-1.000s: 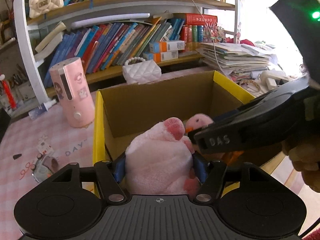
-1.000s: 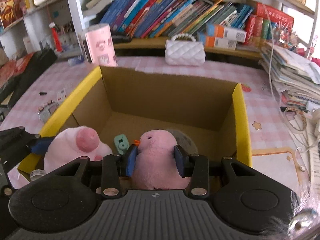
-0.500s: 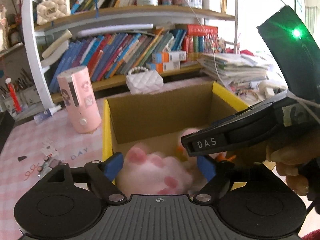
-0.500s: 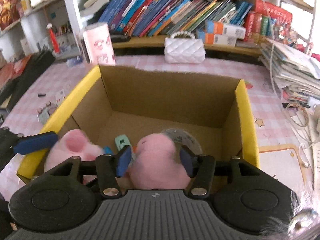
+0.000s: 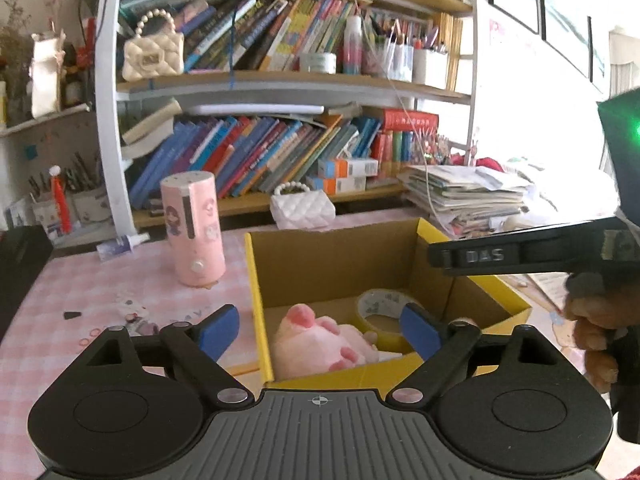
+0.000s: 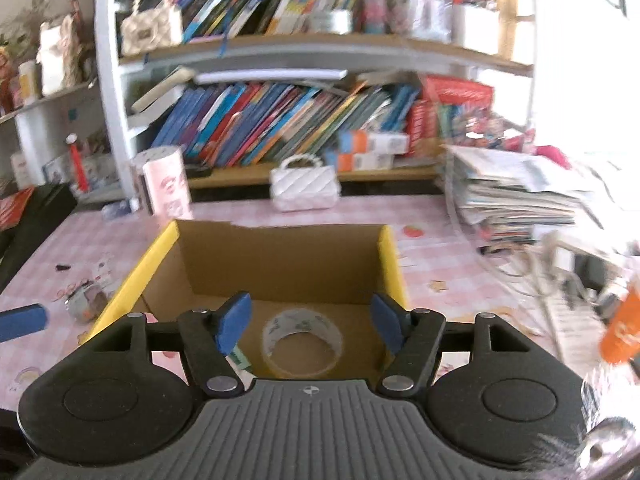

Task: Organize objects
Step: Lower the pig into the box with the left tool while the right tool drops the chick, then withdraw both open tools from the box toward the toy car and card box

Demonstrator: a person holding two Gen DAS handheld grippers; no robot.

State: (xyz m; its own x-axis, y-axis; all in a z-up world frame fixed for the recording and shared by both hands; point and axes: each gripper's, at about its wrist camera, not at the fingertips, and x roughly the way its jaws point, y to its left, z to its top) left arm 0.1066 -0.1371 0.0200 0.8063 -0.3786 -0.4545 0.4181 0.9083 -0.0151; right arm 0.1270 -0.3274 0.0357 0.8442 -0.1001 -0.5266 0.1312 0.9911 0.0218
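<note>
1. The left tool [image 5: 320, 330] stood wide with nothing between its blue pads; its jaws had just been opening, and the pink plush toy [image 5: 320, 340] lay free below them on the floor of the cardboard box [image 5: 340, 256]
2. The right tool [image 6: 310, 320] was also spread and empty, its jaws likewise just opened; a roll of tape [image 6: 302, 340] lay flat in the box under it, and no second toy showed in that blurred view
3. The plush toy looked soft and light, likely to squash under the pads and spring back; a grip across its rounded body seemed safer than one on a paw, which would probably slip out
4. The tape roll appeared stiff and smooth; pinching its wall through the centre hole would probably hold better than spanning the whole ring
5. The box had tall walls with yellow edges [image 5: 256, 300], and the toy sat close against the left wall, so a tool reaching in would have little room on that side
6. Both tools hung over the same box mouth, the right one crossing the left view from the side, so they could knock together if both dipped at once
7. Around the box, the pink checked tabletop [image 5: 132, 292] held a pink cylinder [image 5: 194, 228], a white quilted handbag [image 5: 302, 210] and a stack of papers [image 5: 468, 196], with open room mostly to the left front
</note>
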